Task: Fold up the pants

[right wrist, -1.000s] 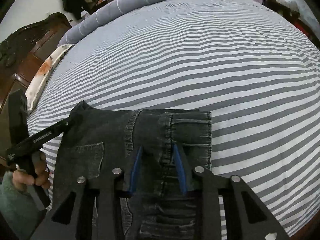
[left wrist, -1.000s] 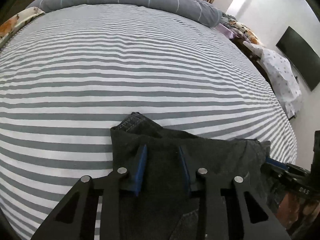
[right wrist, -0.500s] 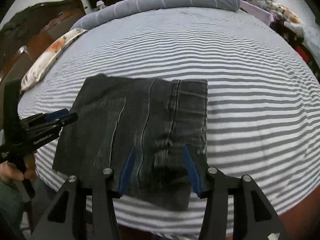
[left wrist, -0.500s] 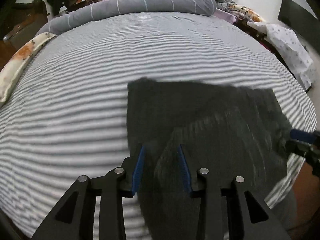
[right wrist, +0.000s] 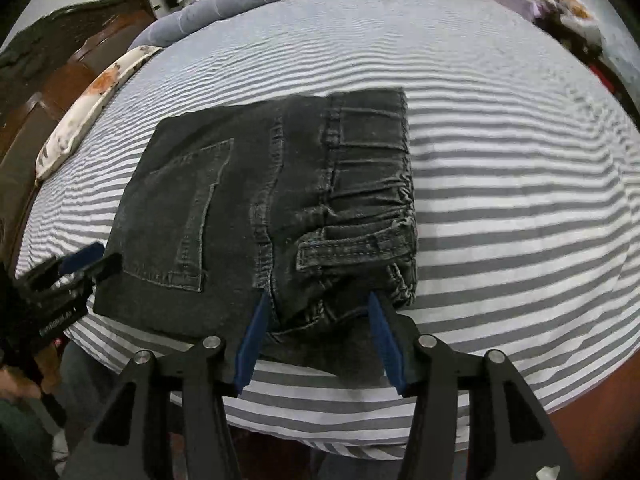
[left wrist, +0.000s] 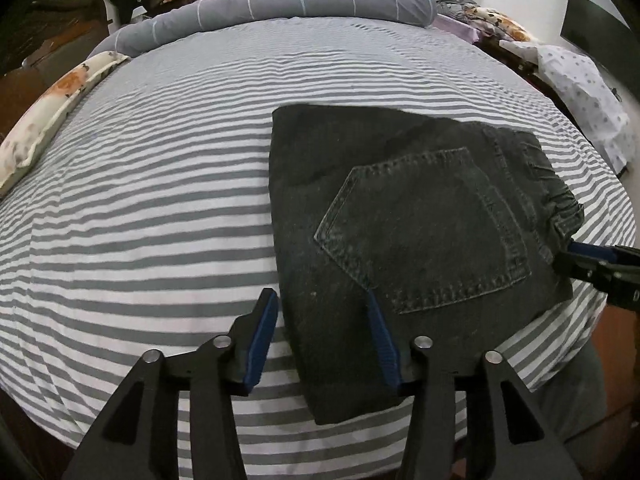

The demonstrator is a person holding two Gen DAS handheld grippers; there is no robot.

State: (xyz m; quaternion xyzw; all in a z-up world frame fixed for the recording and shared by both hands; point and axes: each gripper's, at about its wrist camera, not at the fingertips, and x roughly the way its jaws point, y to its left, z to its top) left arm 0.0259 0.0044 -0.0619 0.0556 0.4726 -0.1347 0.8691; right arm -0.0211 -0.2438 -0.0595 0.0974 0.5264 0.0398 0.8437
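My left tool (left wrist: 322,336) was opening, its blue pads spread wide over the near left corner of the folded pants (left wrist: 400,240), with cloth between them but not pinched. One pad hung over bare sheet just left of the fabric edge; the other lay over the denim below the back pocket (left wrist: 424,232). My right tool (right wrist: 316,334) stood parted as well, its pads either side of the bunched waistband (right wrist: 372,200) at the near right corner, gripping nothing. Seen from the left tool's camera, the right tool (left wrist: 600,264) sat at the far right edge of the pants; from the right camera, the left tool (right wrist: 64,280) sat at the left edge. The pants lay flat as a dark folded rectangle near the front edge of the bed (left wrist: 160,200), on its grey-and-white striped sheet. A grey bolster (left wrist: 304,4) ran along the far side, and a floral pillow (left wrist: 52,108) lay at the left.
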